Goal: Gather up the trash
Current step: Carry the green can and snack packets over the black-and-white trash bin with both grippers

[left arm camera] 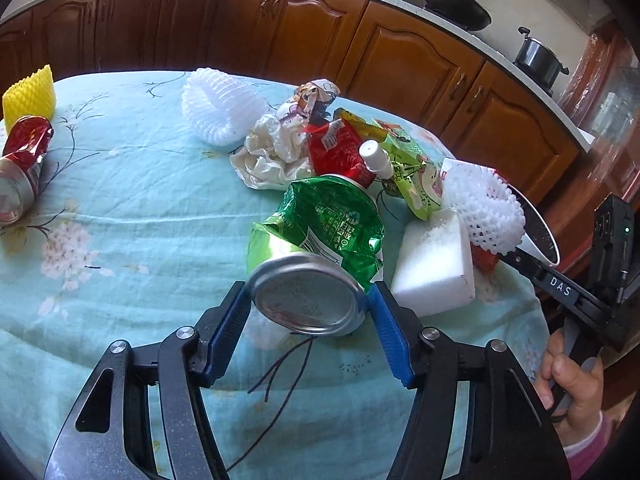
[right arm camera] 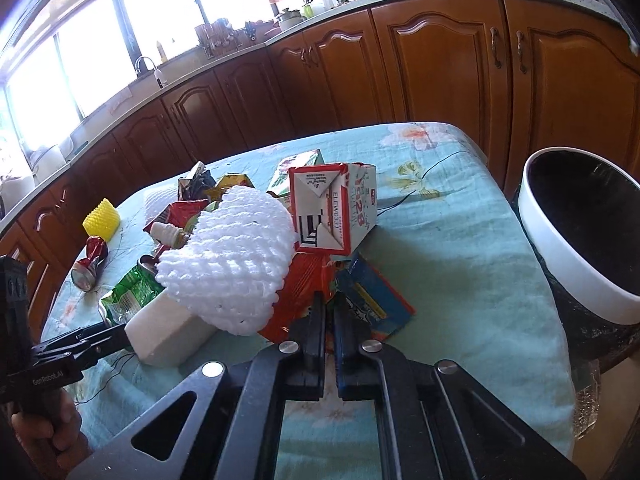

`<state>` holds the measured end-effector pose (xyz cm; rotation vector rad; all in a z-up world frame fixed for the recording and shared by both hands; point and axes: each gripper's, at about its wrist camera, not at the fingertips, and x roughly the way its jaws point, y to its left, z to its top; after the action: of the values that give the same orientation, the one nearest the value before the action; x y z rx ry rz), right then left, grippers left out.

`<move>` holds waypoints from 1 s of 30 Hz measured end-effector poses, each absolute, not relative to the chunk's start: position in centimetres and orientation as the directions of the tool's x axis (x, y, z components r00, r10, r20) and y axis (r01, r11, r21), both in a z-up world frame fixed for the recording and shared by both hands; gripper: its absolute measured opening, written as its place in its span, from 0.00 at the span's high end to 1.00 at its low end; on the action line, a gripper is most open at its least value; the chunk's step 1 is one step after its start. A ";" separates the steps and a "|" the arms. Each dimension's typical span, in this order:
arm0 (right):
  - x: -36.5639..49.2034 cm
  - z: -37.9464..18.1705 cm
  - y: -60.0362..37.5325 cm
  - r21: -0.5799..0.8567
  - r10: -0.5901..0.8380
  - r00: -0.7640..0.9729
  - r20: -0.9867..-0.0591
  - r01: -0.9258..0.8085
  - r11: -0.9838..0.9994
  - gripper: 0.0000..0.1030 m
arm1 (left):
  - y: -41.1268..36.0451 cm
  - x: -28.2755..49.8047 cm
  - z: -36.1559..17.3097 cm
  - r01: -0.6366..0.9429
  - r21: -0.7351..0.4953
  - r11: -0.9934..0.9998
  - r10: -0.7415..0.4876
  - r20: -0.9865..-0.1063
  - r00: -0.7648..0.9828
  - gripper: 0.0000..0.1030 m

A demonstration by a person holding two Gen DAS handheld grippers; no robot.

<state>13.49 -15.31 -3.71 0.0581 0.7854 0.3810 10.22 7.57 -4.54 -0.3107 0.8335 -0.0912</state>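
Note:
My left gripper [left arm camera: 308, 300] has its blue pads on both sides of a crushed green can [left arm camera: 316, 240], shut on it over the table. Behind it lie a white foam block [left arm camera: 434, 264], white foam nets [left arm camera: 484, 208], a red wrapper [left arm camera: 340, 148], a green pouch [left arm camera: 412, 176] and crumpled paper [left arm camera: 272, 152]. My right gripper [right arm camera: 329, 300] is shut on the edge of a red wrapper [right arm camera: 304, 292] beside a white foam net [right arm camera: 232, 256] and a blue packet [right arm camera: 372, 300]. A milk carton [right arm camera: 332, 208] stands behind.
A white bin with a black liner [right arm camera: 576, 248] stands at the table's right edge. A crushed red can [left arm camera: 24, 160] and a yellow foam net [left arm camera: 30, 92] lie at the far left. Wooden cabinets [left arm camera: 320, 36] line the back. The tablecloth [left arm camera: 140, 208] is pale green.

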 end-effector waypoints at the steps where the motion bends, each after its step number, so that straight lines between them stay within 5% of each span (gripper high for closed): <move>1: 13.2 -3.7 -15.4 0.193 0.356 0.642 -0.679 -0.312 0.930 0.97 | 7.8 9.8 -4.3 -0.042 -0.305 0.952 -0.196 -0.706 0.680 0.41; 11: 10.0 -3.2 -16.7 0.229 0.376 0.643 -0.667 -0.304 0.925 0.97 | 7.2 7.7 -2.8 -0.011 -0.234 0.972 -0.157 -0.684 0.712 0.41; 19: 8.6 -3.3 -17.0 0.233 0.382 0.640 -0.667 -0.307 0.923 0.97 | 9.1 9.8 -5.9 -0.149 -0.333 0.931 -0.156 -0.733 0.662 0.40; 21: 8.4 -3.3 -17.1 0.228 0.379 0.642 -0.667 -0.308 0.924 0.97 | 9.5 10.1 -5.9 -0.151 -0.355 0.923 -0.165 -0.718 0.676 0.50; 30: 7.5 -1.7 -17.7 0.222 0.383 0.670 -0.636 -0.317 0.922 0.97 | 9.0 8.5 -2.0 -0.070 -0.342 0.937 -0.168 -0.618 0.768 0.51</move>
<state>7.51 -17.72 -1.68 0.0958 0.7376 0.3953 8.50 8.97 -2.01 -0.3601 0.6964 -0.0547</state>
